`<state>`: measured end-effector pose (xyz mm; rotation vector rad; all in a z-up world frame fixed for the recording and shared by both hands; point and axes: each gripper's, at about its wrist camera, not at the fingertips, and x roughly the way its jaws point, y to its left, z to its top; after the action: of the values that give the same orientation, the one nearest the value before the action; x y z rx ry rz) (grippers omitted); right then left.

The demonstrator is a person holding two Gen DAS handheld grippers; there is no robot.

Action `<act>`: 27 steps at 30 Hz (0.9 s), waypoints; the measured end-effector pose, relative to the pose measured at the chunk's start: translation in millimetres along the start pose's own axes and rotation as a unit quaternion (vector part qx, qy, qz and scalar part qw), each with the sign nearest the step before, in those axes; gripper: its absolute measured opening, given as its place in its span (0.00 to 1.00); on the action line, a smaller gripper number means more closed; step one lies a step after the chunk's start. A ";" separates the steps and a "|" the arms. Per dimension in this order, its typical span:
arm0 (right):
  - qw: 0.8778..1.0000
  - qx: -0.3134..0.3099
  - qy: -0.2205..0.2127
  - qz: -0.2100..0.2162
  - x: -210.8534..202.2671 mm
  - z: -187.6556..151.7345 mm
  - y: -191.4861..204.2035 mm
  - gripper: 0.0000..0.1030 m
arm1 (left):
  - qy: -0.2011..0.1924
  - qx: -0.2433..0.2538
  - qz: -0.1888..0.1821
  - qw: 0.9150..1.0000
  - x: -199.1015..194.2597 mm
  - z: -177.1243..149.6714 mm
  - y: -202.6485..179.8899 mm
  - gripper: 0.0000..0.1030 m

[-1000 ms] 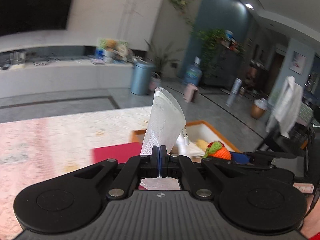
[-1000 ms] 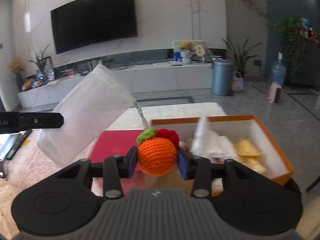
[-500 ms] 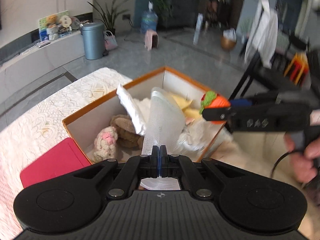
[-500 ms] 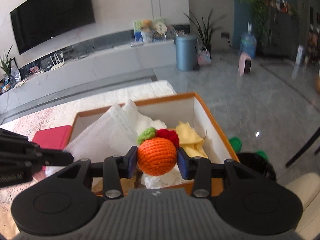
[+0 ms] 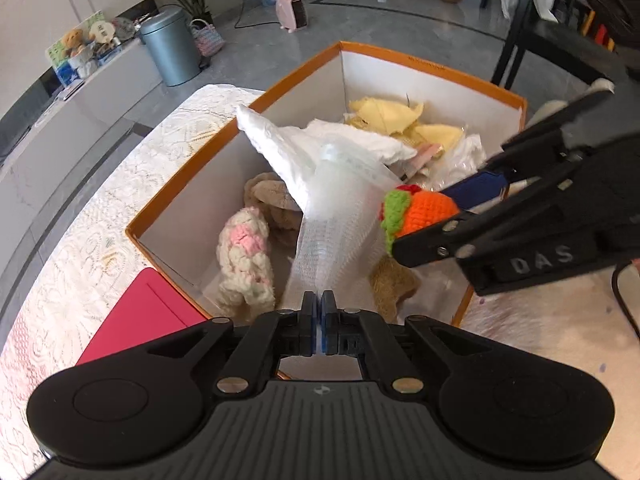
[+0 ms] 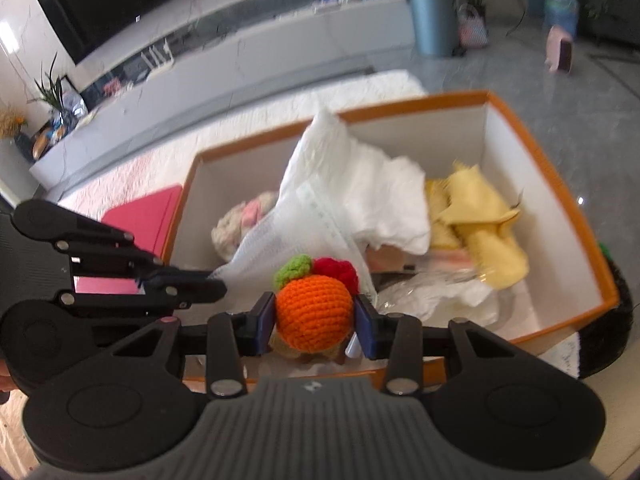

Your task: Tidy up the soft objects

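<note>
Over the orange-rimmed cardboard box [image 5: 432, 65], the left claw [image 5: 319, 322] pinches a white mesh pouch [image 5: 340, 216]; the right claw [image 6: 315, 322] clamps an orange crocheted fruit [image 6: 314, 310].

Bright daylight, fisheye warp, right-wrist blur

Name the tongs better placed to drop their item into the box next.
Right, probably. The right tongs hold the crochet orange directly above the orange box. The left tongs pinch the white mesh sleeve back at the near rim.
</note>
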<state>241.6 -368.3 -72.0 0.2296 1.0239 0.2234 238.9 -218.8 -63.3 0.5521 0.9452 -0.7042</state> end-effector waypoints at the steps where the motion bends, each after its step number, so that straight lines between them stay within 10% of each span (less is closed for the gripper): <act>1: 1.000 -0.001 0.005 -0.001 2.9 0.8 0.5 0.41 | 0.003 -0.004 -0.005 1.000 0.7 -0.8 1.2 0.07; 12: 1.000 -0.008 0.005 -0.012 -0.1 4.1 10.8 0.55 | -0.023 -0.033 -0.020 0.999 -19.6 -3.5 9.8 0.39; 19: 0.999 -0.017 -0.028 -0.023 -39.0 7.0 22.6 0.62 | -0.076 -0.045 0.009 0.996 -66.1 -6.9 9.8 0.43; 27: 0.995 -0.038 -0.078 -0.045 -98.2 1.7 49.8 0.74 | -0.184 -0.120 0.097 0.971 -139.7 -31.6 7.8 0.48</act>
<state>190.1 -349.4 23.4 0.1302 0.8663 0.1598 172.3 -150.4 43.8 0.2807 0.6071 -0.4859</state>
